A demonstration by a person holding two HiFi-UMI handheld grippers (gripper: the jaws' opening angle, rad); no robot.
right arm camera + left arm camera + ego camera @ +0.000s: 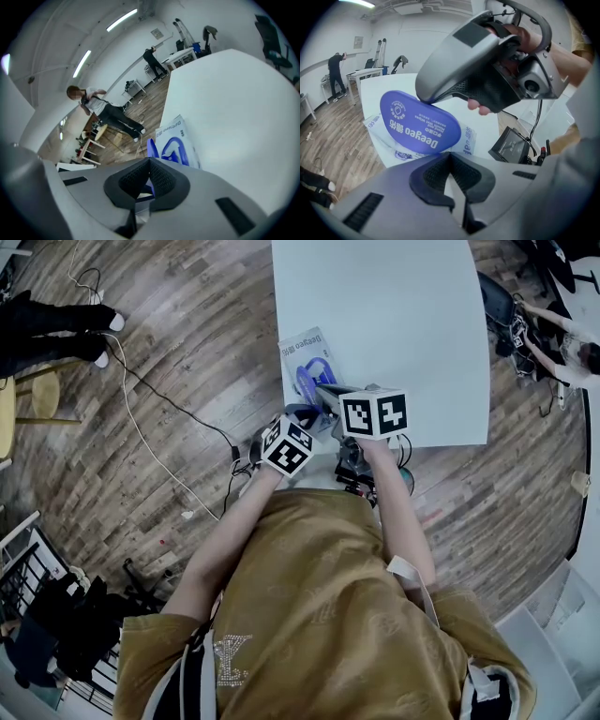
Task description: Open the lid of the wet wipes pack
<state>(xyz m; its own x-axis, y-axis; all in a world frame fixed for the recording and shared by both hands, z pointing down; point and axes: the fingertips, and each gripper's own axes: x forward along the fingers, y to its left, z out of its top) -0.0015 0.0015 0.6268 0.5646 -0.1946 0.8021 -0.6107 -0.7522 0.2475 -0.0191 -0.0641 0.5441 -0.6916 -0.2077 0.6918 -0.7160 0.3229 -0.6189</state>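
Blue oval plastic lid (417, 124) stands raised off the white wet wipes pack (302, 348), so the opening looks all but done! Right gripper (149, 163) jaws are clamped on the lid; left gripper (450, 157) jaws pinch the pack's near end. The pack sits at the near-left corner of the white worktop (394, 315), with free room far and right.
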